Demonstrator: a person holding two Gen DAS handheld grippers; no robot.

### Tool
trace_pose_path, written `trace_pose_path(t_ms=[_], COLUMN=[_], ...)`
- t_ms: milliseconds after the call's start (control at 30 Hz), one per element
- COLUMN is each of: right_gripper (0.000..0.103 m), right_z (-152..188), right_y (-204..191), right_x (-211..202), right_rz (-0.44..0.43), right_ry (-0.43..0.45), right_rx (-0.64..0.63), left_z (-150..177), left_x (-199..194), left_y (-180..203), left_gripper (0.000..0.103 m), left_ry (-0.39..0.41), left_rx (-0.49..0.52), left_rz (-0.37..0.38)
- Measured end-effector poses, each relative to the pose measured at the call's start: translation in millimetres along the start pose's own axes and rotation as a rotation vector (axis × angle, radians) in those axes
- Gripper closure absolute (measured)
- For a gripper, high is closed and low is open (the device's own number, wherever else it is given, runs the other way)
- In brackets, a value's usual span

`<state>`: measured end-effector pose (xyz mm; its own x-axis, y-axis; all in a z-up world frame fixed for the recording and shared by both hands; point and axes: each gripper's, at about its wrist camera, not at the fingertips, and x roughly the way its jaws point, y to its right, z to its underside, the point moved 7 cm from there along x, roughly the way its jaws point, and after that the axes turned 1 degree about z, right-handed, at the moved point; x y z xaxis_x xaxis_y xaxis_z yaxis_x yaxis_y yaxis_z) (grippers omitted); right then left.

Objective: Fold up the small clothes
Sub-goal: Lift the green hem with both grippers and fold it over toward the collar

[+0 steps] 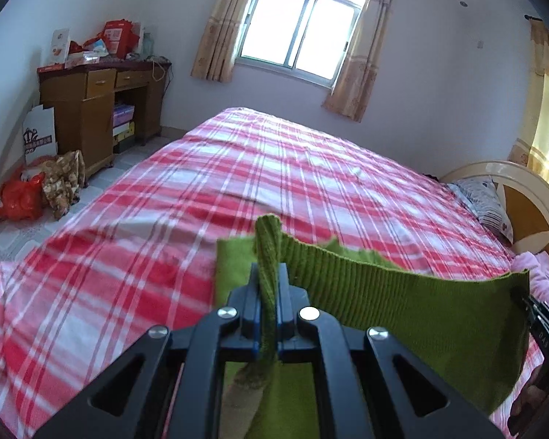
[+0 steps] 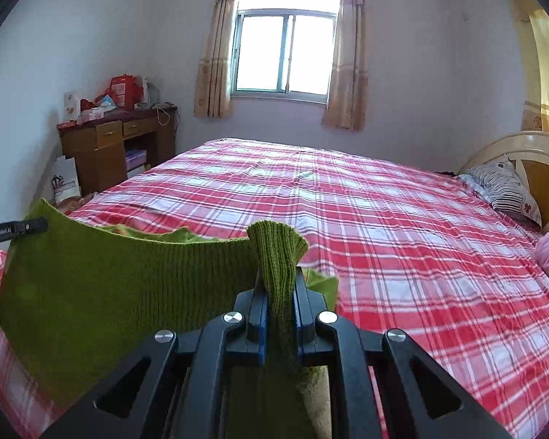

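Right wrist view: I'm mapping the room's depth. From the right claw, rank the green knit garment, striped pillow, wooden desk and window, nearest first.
1. Green knit garment: clamped in the right claw, stretching left.
2. Striped pillow: right, by the headboard.
3. Wooden desk: left, against the far wall; too close to call with the pillow.
4. Window: centre of the back wall, beyond the bed.

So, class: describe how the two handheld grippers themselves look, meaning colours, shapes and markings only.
Both the left gripper and right gripper are matte black, with angular linkage arms bearing triangular cutouts, round silver pivot bolts and blue-edged finger pads. White lettering runs along the left one's side. No cables or sleeves show.
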<state>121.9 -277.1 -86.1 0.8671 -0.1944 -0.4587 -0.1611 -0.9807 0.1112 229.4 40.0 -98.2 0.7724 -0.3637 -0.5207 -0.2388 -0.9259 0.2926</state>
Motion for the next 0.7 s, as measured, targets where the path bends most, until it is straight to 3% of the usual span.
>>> trace_pose_path(t_ms=[267,367,467,567,600,700], right_gripper=[0.093,0.093,0.093,0.091,0.089,0.069], right_z=[-20,-4,17,19,19,23], right_y=[25,34,43,48,47,47], right_x=[108,151,179,184,184,191], right_rz=[0.051,0.086,0.095,0.115,0.123,0.188], right_ry=[-0.080,-0.148,-0.224,-0.244,-0.250,-0.303], right_rx=[0.051,0.076,0.110,0.121,0.110,0.083], left_z=[-38,-29,-7,-4,-2,1], left_x=[85,124,157,156,156,155], left_y=[7,4,-8,-19,-22,-25], left_gripper=[0.098,0.098,0.097,0.087,0.082,0.077], left_ry=[-0.020,-0.070,-0.197,-0.219,-0.232,-0.257], left_rx=[0.010,0.030,-0.008,-0.071,-0.078,-0.091], left_rz=[-0.048,-0.107,-0.143,-0.142,-0.148,-0.164])
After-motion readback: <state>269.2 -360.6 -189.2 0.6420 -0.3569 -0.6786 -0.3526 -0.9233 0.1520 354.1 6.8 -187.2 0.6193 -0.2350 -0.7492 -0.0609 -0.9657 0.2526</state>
